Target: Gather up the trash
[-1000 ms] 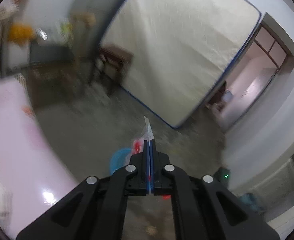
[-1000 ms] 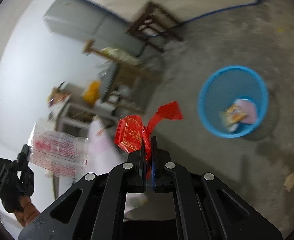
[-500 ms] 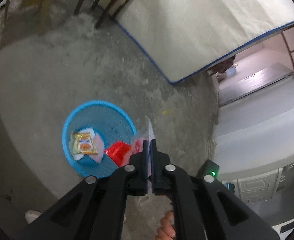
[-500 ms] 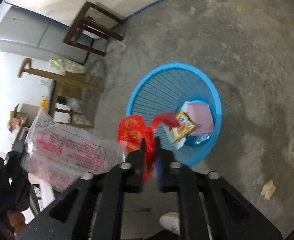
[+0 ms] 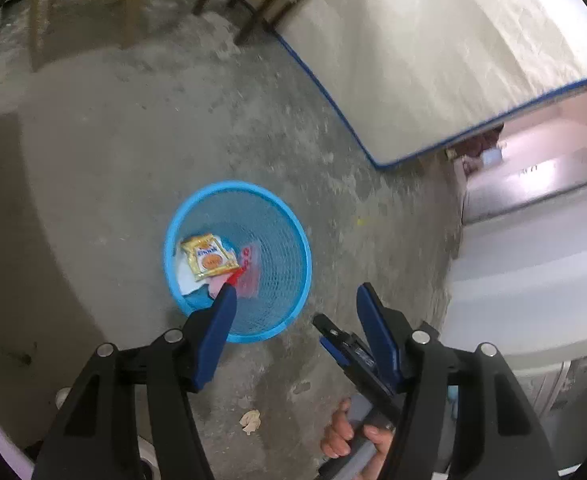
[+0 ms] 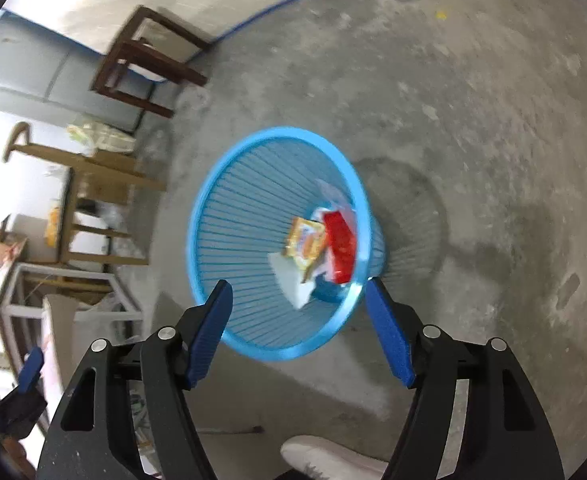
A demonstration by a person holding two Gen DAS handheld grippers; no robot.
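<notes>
A blue mesh waste basket [image 5: 293,236] stands on the concrete floor; it also shows in the right wrist view [image 6: 213,216]. Inside lie a yellow snack packet [image 5: 209,256], a red wrapper [image 6: 339,248], a clear red-printed bag [image 5: 251,272] and white paper [image 6: 289,276]. My left gripper [image 5: 295,296] is open and empty above the basket's near rim. My right gripper [image 6: 297,290] is open and empty above the basket too. The right gripper also shows in the left wrist view [image 5: 339,344], held by a hand.
A crumpled scrap [image 5: 251,420] lies on the floor near me. A mattress [image 5: 433,40] leans against the wall with a dark wooden chair [image 6: 141,64] beside it. Wooden tables [image 6: 89,208] stand to the left. My white shoe [image 6: 325,458] is below.
Both grippers have opened. The clear bag has left the left gripper and the red wrapper has left the right gripper; both now lie in the basket.
</notes>
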